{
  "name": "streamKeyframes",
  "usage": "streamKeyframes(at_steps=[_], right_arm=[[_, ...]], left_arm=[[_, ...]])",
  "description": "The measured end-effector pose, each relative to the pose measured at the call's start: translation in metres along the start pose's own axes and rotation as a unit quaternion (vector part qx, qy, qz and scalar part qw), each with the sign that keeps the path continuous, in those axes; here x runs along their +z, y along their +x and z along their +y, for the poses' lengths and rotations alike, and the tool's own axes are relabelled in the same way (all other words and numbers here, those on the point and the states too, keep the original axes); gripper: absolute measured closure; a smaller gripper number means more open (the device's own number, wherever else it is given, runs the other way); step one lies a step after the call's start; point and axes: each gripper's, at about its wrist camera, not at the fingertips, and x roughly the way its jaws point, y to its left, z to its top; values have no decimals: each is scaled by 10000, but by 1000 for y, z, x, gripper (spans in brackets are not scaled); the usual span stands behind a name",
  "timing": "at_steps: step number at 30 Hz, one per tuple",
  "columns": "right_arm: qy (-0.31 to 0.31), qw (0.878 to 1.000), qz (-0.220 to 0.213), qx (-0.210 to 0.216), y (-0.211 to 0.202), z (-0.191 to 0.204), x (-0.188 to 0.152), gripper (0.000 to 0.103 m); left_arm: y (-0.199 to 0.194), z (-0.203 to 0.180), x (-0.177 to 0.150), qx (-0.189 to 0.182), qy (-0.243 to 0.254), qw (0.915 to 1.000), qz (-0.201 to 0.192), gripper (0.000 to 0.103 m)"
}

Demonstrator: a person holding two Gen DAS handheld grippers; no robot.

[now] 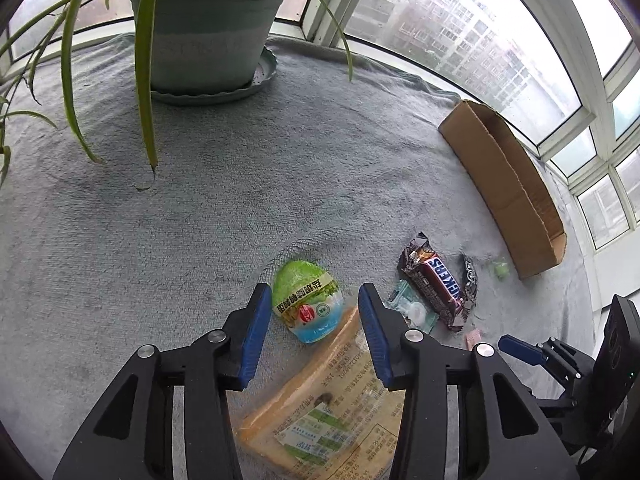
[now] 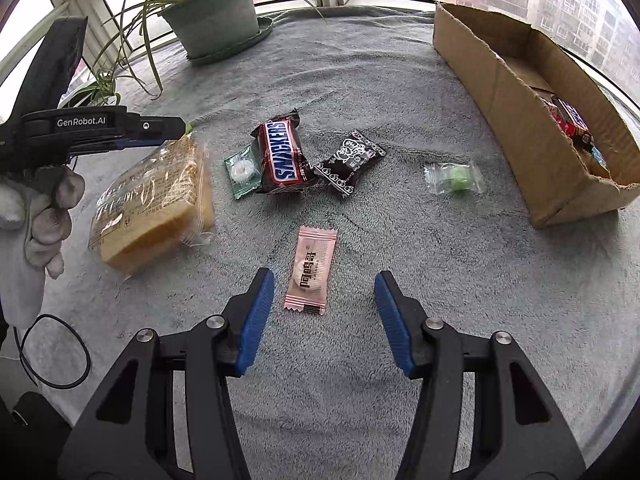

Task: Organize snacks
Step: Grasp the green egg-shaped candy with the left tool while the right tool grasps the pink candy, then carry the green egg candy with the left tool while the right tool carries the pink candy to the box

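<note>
Your right tongs (image 2: 324, 316) hang spread over the pink candy packet (image 2: 310, 271), not touching it. Your left tongs (image 1: 316, 332) are spread above the bread pack (image 1: 332, 400), beside the green egg-shaped snack (image 1: 308, 300). A grey blanket (image 2: 360, 80) covers the counter; the cardboard box (image 2: 500, 92) sits far right by the window.

Wrapped snacks (image 2: 282, 156) lie scattered beside the cardboard box (image 2: 516, 120).

Grey towel (image 1: 200, 220), potted plant (image 1: 208, 32), daylit windows (image 1: 460, 20).
</note>
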Motion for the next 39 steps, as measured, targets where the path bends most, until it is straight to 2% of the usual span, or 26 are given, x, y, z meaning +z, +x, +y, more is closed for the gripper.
streamKeyframes(at_steps=[7,15,21,24,39], right_arm=[[-153,9998,56,-59,4,7,3,48],[-535,9979,108,-347,6,13,4,62],[-807,9954,194,-472,6,12,5,80],[-805,9957,200,-424,5,10,5,80],[-444,9988,-73,-192,-11,0,5,81]], left_arm=[[8,6,4,73,-104,9999,95,59],[11,9,1,69,-122,9999,82,59],[10,1,-5,278,191,9994,34,65],[9,5,-5,242,150,9996,16,69],[-9,12,-6,109,-93,9997,-187,70]])
